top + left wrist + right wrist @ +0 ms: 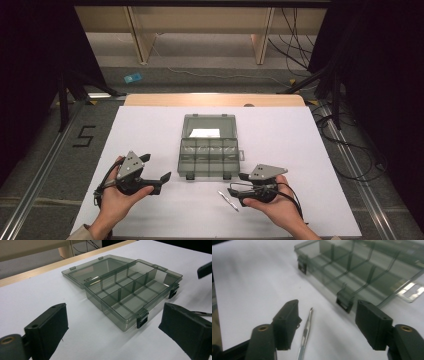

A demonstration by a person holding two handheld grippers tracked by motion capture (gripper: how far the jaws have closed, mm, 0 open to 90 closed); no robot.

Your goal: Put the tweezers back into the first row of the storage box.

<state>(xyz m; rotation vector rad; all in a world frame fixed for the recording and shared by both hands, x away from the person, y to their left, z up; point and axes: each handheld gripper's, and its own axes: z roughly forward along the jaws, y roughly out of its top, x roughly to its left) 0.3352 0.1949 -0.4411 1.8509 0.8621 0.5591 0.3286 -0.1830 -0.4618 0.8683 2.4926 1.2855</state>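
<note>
We see a thin rod pointing to 12 o'clock between our right tongs' wide-open jaws, left tongs open, empty, farther off.

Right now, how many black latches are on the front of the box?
2. One latch is at the front left corner of the box, the other latch at the front right corner. Both hang open. None seems hidden.
</note>
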